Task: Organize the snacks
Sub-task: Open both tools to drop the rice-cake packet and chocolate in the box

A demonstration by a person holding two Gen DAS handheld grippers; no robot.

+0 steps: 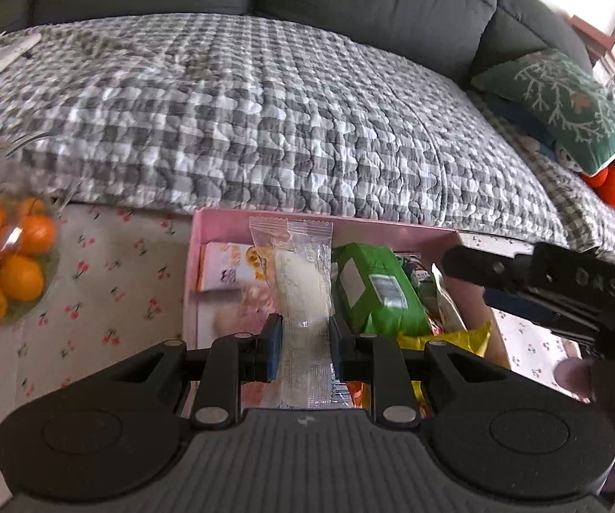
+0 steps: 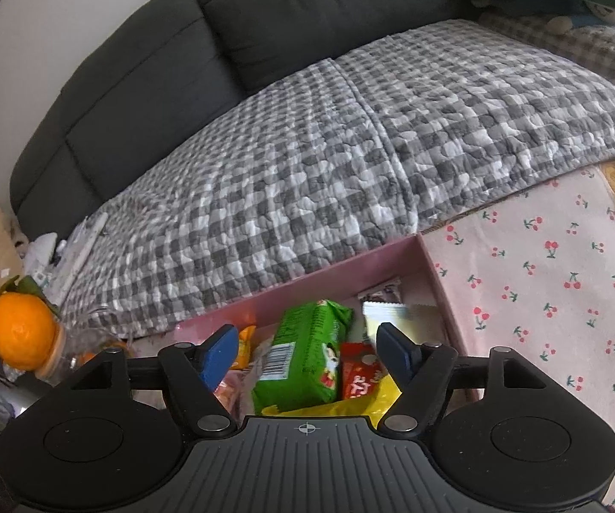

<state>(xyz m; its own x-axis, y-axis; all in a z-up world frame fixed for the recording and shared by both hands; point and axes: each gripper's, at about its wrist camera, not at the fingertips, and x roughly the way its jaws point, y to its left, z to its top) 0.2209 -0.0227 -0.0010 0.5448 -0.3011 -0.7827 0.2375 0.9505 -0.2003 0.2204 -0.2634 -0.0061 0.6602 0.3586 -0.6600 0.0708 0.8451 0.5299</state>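
The left tongs (image 1: 305,352) clamp a clear snack packet (image 1: 303,295) above the pink box (image 1: 230,224).

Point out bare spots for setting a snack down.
The cherry-print tablecloth right of the pink box is bare, as is the strip between the box and the bowl of oranges. The box itself is crowded around the green packet.

The right gripper (image 1: 564,286) bears "DAS" (the snack packets' print is illegible).

left gripper (image 1: 306,342): jaws clamped on load | right gripper (image 2: 307,348): jaws spread, empty
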